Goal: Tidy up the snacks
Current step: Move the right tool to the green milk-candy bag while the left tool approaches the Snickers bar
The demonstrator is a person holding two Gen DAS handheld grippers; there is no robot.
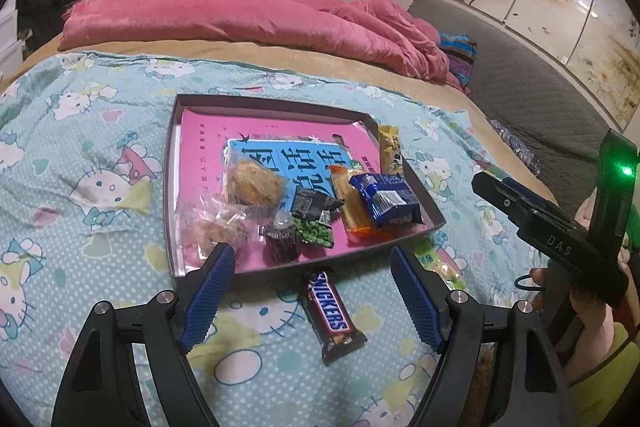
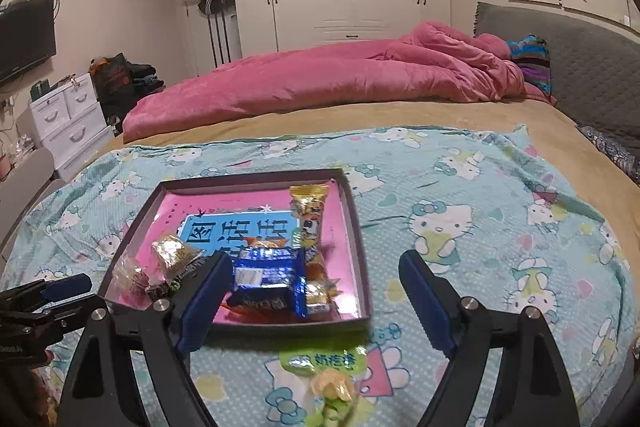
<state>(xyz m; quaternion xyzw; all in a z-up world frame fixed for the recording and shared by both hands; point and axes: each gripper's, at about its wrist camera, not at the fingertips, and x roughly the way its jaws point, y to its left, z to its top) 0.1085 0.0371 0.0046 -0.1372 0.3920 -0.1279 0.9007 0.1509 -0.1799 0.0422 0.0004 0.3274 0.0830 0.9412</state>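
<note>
The bed (image 1: 420, 83) carries everything; a cartoon-cat blanket (image 1: 80, 155) is spread over its near half, probably as a flat work surface, and a pink quilt (image 1: 248, 15) is bunched along the far edge, out of the way. On the blanket, toward the near edge, lies a shallow dark tray (image 1: 434, 217) lined with a pink sheet and a blue booklet (image 1: 288, 157), serving as the collecting place for the snacks. Most packets are already heaped in its near half: a blue wrapped biscuit (image 1: 388, 201), an orange stick packet (image 1: 352, 203) just beside it, a yellow packet (image 1: 390, 147) leaning on the right wall, a clear bag with a pastry (image 1: 256, 183), a small dark packet (image 1: 312, 205), green peas (image 1: 314, 233) and a little dark jelly cup (image 1: 284, 241).

Two snacks are still outside, so the job looks nearly but not fully done. A chocolate bar (image 1: 332, 315) lies on the blanket just off the tray's near wall, framed between the left gripper's fingers. A green candy bag (image 2: 328, 375) lies off the tray's near right corner, under the right gripper.

The left gripper (image 1: 312, 295) hangs with jaws apart and nothing in them, above the chocolate bar without touching it. The right gripper (image 2: 316, 299) is likewise spread and empty, angled down at the tray's near edge, the blue biscuit showing between its fingers but lying free in the tray
</note>
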